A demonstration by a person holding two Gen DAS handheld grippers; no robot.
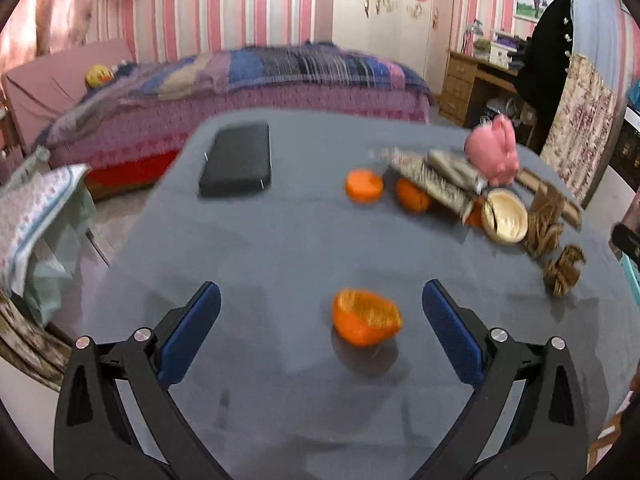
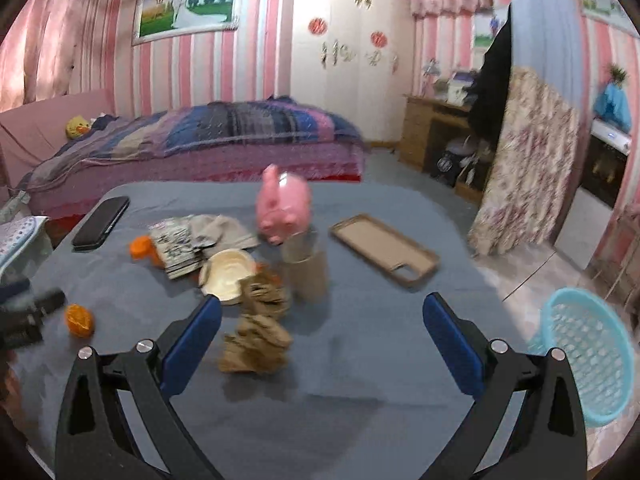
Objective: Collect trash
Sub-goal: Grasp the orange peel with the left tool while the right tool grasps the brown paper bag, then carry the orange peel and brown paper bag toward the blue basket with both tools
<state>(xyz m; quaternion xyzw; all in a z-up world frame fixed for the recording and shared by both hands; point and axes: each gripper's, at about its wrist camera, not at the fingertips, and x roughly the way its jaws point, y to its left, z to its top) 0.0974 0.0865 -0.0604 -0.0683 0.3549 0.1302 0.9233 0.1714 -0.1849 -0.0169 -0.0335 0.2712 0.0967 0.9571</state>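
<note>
**Hovering over the peel**

Gaping wide and holding nothing, the left gripper (image 1: 321, 322) hangs above the grey-blue table (image 1: 280, 240), an orange peel cup (image 1: 366, 317) lying between its blue pads. More peel (image 1: 363, 185) sits at one o'clock, near a pink piggy bank (image 1: 495, 148). The right gripper (image 2: 322, 334) is equally spread and empty, a crumpled brown paper wad (image 2: 256, 345) just inside its left finger. A pale blue basket (image 2: 588, 354) stands off the table at three o'clock.

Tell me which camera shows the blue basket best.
The right wrist view: the blue basket sits at the lower right, beyond the table edge, its mesh wall plain. The left wrist view does not show it.
</note>
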